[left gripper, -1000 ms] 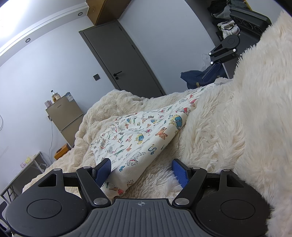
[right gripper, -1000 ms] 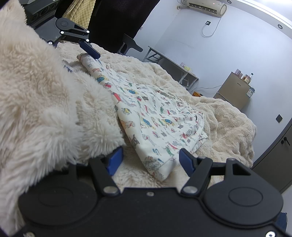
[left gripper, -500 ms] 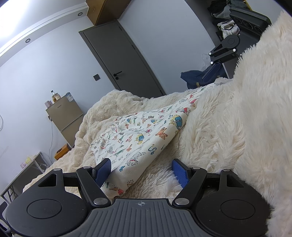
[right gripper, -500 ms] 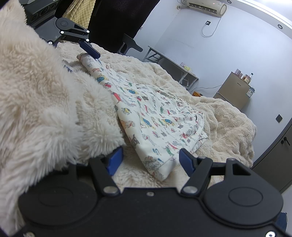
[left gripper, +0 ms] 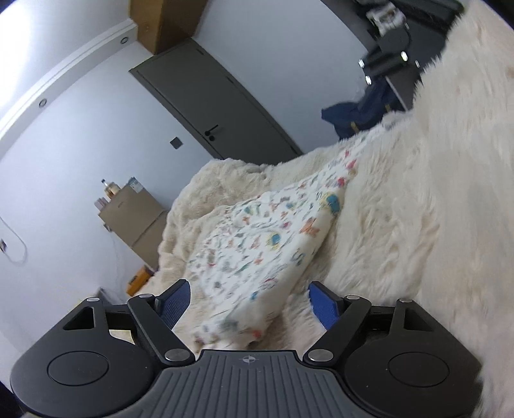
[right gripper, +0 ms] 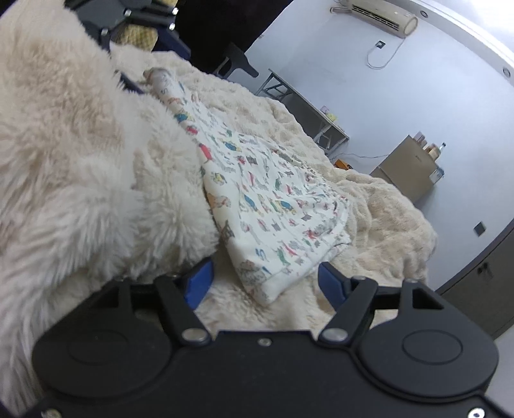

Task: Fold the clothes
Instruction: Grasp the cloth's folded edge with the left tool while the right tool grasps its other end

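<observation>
A white garment with a colourful cartoon print (left gripper: 257, 250) lies flat on a fluffy cream blanket (left gripper: 417, 225). One of its corners reaches in between the blue pads of my left gripper (left gripper: 247, 300), which is open and holds nothing. In the right wrist view the garment (right gripper: 263, 205) stretches away over the blanket (right gripper: 80, 144), and its near corner lies between the spread fingers of my open right gripper (right gripper: 265, 283). Each gripper shows small and far off in the other's view: the right gripper (left gripper: 385, 58) and the left gripper (right gripper: 141, 16). A raised fold of blanket hides part of the garment's edge.
A grey door (left gripper: 218, 106) and a small beige fridge (left gripper: 135, 218) stand beyond the bed. A dark blue bag (left gripper: 356, 115) lies past the blanket's far end. A metal desk (right gripper: 305, 109), a dark chair (right gripper: 234, 61) and a wall air conditioner (right gripper: 376, 16) stand along the room's edge.
Both views have shifted and blurred slightly. The garment's corner sits a little deeper between my left fingers, and each far gripper appears higher in the other's view. Both grippers stay open.
</observation>
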A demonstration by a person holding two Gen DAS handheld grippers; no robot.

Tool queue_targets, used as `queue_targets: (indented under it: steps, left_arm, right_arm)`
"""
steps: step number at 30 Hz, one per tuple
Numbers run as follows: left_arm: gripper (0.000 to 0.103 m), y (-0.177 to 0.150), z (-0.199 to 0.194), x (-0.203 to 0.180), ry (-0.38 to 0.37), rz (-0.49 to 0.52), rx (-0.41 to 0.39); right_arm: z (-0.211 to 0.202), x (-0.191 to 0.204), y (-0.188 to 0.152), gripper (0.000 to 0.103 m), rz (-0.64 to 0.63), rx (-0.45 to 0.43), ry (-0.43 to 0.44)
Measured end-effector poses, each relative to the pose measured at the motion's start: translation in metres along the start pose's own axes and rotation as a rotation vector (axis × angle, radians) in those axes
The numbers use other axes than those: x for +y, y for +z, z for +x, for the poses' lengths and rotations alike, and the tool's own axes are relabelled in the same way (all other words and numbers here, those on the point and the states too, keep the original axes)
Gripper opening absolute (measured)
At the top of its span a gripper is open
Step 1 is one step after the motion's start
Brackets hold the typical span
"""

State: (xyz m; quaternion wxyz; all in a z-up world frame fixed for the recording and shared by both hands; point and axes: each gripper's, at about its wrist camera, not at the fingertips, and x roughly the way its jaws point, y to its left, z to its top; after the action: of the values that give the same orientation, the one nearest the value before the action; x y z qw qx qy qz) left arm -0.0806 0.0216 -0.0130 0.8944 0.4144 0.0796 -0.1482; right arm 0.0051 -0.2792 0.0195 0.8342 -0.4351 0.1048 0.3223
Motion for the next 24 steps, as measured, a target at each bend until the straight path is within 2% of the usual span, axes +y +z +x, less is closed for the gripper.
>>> queue_targets:
  steps: [6,7,9,10,11,14,16,18,22,24]
  left_arm:
    - [0.072,0.003,0.017,-0.004,0.014,0.167,0.004]
    - [0.065,0.002,0.026,-0.005,-0.009,0.169,0.01]
    - [0.057,-0.001,0.032,-0.006,-0.016,0.171,-0.005]
    - [0.047,-0.002,0.033,-0.006,-0.015,0.178,-0.011]
    - [0.045,-0.003,0.034,-0.005,-0.014,0.184,-0.017]
    - [0.047,-0.008,0.032,-0.006,0.024,0.239,-0.04]
    - [0.05,-0.01,0.031,-0.01,0.042,0.266,-0.053]
    - [0.051,-0.014,0.031,-0.013,0.056,0.243,-0.065]
    - [0.052,-0.018,0.036,-0.005,0.02,0.138,-0.055]
    - [0.053,-0.018,0.037,-0.002,0.004,0.113,-0.054]
  right_arm:
    - [0.008,0.017,0.013,0.072,-0.187,-0.014,-0.045]
    - [0.011,0.018,0.015,0.072,-0.209,-0.017,-0.044]
    - [0.017,0.019,0.016,0.071,-0.238,-0.022,-0.043]
    - [0.018,0.019,0.016,0.065,-0.25,-0.024,-0.046]
    - [0.02,0.018,0.016,0.055,-0.261,-0.027,-0.05]
    - [0.025,0.017,0.016,0.044,-0.295,-0.033,-0.062]
    - [0.027,0.013,0.016,0.042,-0.306,-0.021,-0.074]
    - [0.033,0.014,0.016,0.04,-0.301,-0.021,-0.06]
    - [0.038,0.024,0.013,0.023,-0.299,-0.025,-0.043]
    - [0.04,0.028,0.011,0.022,-0.297,-0.027,-0.038]
